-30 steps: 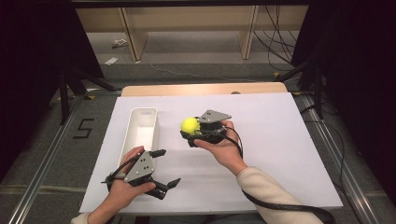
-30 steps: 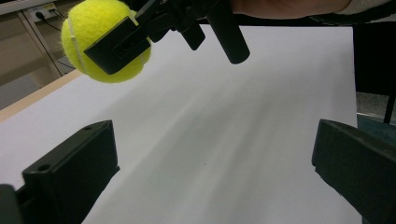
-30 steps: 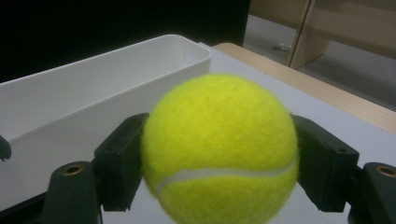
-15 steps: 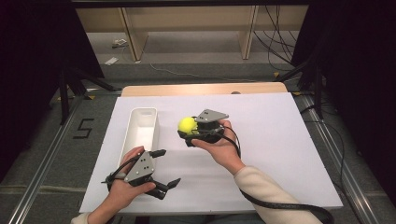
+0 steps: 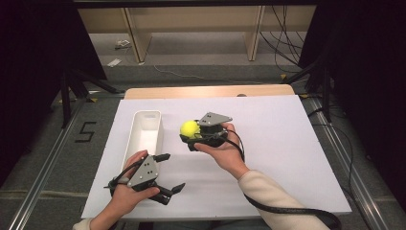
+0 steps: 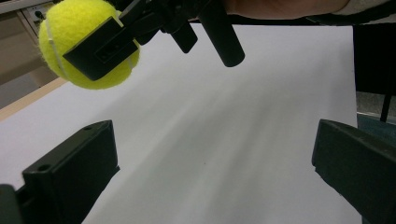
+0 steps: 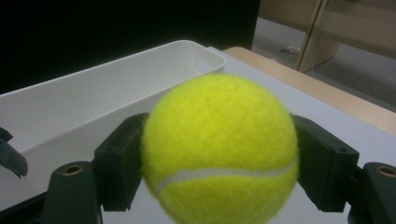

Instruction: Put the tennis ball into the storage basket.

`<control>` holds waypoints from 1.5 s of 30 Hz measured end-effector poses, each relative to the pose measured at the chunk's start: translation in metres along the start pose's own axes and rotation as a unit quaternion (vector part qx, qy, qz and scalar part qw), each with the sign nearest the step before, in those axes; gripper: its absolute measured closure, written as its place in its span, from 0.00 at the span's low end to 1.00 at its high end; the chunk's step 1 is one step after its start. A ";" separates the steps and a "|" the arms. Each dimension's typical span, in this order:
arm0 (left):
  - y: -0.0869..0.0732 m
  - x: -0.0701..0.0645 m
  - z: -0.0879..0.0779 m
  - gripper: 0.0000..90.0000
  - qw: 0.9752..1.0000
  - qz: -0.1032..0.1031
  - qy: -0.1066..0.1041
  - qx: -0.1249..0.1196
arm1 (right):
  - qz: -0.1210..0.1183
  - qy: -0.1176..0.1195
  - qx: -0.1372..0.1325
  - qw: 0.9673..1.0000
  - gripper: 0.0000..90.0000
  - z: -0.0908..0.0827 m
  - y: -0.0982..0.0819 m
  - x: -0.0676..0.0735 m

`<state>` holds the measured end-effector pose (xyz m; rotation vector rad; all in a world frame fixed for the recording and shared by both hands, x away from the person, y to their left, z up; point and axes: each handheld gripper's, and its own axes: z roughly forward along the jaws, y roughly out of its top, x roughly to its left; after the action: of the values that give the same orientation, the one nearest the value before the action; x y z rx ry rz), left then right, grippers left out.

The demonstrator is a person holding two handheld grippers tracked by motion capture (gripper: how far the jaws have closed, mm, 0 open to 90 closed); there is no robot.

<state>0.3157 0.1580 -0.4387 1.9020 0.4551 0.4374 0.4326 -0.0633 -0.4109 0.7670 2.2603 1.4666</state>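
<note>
Beside the bin's rim, right claw clamping ball; left claw wide, empty.

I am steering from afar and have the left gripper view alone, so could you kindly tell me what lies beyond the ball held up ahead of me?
Observer: A long white bin lies just past the tennis ball, open side up.
Operator: Thank you. Does the bin hold anything?
Observer: The part of its inside that shows looks bare.
Operator: And is the ball gripped squarely?
Observer: Yes, the right gripper has a jaw pressed on each side of it.
</note>
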 end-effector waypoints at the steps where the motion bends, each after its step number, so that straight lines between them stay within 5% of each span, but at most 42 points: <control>1: 0.000 0.000 0.000 0.00 1.000 0.000 0.000 0.000 | 0.000 0.001 0.002 1.000 0.29 0.000 0.000 0.001; 45: 0.000 0.001 0.000 0.00 1.000 0.008 0.006 -0.002 | -0.008 0.009 -0.003 1.000 0.29 0.011 0.008 0.011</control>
<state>0.3162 0.1583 -0.4383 1.9009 0.4474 0.4591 0.4319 -0.0456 -0.4080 0.7351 2.2688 1.4797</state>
